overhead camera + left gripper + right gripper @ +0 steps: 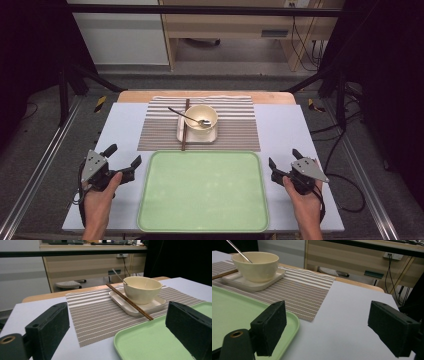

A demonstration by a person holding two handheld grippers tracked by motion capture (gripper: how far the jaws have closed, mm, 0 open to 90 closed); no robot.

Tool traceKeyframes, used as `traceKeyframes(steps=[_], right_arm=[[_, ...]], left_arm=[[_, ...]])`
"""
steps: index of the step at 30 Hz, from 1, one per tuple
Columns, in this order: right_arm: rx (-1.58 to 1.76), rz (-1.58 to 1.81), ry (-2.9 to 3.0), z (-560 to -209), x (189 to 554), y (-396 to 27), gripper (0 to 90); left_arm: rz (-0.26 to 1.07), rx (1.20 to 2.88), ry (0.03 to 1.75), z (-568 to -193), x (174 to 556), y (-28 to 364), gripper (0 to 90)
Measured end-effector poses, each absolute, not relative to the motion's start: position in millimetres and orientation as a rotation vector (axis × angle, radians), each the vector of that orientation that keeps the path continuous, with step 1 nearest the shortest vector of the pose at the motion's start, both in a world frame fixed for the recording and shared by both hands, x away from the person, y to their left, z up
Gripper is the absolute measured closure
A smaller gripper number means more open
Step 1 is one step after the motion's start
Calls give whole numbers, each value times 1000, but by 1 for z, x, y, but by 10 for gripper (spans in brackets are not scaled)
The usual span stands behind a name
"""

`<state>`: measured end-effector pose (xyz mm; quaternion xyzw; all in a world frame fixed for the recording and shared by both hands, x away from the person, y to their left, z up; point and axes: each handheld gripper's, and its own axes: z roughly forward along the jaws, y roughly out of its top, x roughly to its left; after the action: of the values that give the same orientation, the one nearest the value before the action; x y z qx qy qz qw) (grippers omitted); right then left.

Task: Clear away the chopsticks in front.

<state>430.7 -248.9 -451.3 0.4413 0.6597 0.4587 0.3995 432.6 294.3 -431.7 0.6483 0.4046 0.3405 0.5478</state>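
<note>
Behind the bowl (256, 265), spoon (238, 251) half-hidden

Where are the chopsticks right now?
In the high view, the chopsticks lie across the left edge of the small white tray, beside the bowl, on the striped placemat.

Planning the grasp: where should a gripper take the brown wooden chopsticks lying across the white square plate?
Probably the brown wooden chopsticks' near end, from the left. It overhangs the white square plate's rim above the striped placemat, so jaws fit around it. The cream bowl crowds the middle.
</note>
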Motion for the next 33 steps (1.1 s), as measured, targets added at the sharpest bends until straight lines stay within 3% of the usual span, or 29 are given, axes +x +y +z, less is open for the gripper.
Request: traceKeyframes(steps=[9, 18, 27, 33], right_arm=[[1133, 1176, 1645, -452, 430, -255, 157], [1142, 1145, 1633, -443, 424, -246, 57], [1090, 1206, 1630, -437, 420, -239, 82], [1092, 1189, 1623, -436, 420, -239, 92]], left_arm=[[794, 1511, 970, -429, 432, 294, 65], [770, 1555, 895, -409, 429, 273, 60], [772, 1562, 845, -386, 445, 255, 60], [743, 1659, 854, -384, 471, 238, 67]])
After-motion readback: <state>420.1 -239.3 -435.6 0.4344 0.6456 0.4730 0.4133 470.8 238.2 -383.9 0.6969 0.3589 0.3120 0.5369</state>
